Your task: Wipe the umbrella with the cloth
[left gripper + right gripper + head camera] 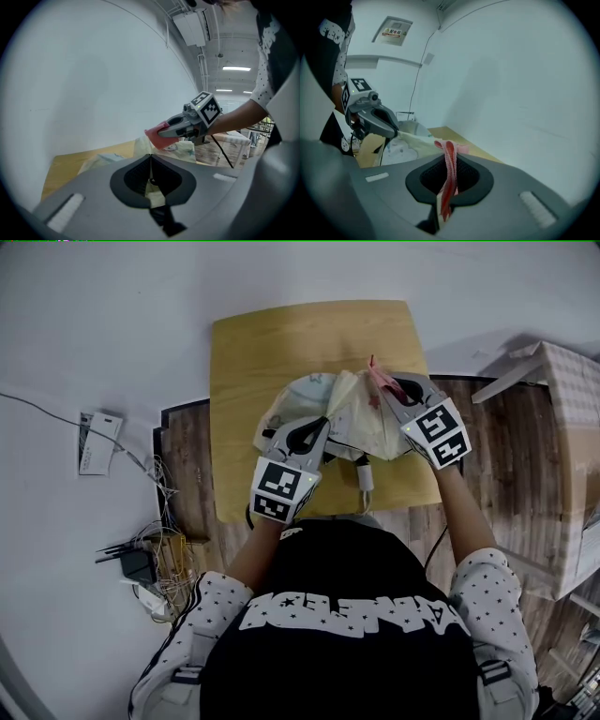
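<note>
A small yellow wooden table [281, 343] stands against a white wall [112, 306] on a dark plank floor [187, 474], with a tangle of cables [155, 563] on the floor at the lower left of the head view. The pale, folded umbrella [361, 423] lies in a heap near the table's middle, toward its near edge. The left tongs [151, 161] are clenched on a fold of its pale yellow fabric, and the right tongs [450, 159] are clenched on the pink cloth [449, 173], held at the umbrella's upper right side.
</note>
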A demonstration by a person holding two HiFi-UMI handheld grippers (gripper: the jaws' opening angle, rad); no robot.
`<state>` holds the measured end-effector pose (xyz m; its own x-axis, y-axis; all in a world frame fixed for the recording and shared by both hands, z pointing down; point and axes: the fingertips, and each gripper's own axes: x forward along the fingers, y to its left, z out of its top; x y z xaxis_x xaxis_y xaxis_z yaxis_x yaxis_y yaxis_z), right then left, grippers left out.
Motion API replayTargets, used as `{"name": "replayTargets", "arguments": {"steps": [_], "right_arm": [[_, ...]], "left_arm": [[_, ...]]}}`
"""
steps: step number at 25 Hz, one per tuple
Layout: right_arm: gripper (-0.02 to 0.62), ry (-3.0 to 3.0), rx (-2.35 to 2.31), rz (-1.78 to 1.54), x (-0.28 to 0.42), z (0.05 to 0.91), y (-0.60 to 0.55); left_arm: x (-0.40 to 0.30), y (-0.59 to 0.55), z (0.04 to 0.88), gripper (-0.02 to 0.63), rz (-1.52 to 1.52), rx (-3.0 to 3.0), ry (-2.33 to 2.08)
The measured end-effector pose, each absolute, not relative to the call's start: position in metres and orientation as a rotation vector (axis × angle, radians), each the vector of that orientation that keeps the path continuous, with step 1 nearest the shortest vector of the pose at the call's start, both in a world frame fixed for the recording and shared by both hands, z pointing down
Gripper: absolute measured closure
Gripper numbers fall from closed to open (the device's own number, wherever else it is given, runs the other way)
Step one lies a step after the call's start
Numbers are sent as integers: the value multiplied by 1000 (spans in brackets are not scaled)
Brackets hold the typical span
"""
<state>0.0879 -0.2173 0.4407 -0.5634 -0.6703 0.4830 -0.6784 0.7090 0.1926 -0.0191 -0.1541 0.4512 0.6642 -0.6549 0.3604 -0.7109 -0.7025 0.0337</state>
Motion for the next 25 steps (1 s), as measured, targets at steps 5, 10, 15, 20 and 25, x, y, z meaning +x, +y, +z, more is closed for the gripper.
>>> {"name": "replayTargets", "arguments": {"steps": [5,10,15,20,25], "right_arm": [[572,-2312,928,43,82,478,-220],[572,-2312,861,100,78,500,-203],[572,-2311,834,139,77,512,-183],[572,-2321,826,179,76,519,-163],[572,-2328,829,209,75,523,-149]], "left_arm": [[-19,-156,446,603,495,2716,-1128],[-24,-156,451,603,487,2704,-1137],[-24,-154,453,603,491,2699,-1120],[-25,-153,453,603,488,2700,-1115],[-24,-152,452,603,486,2706,-1109]]}}
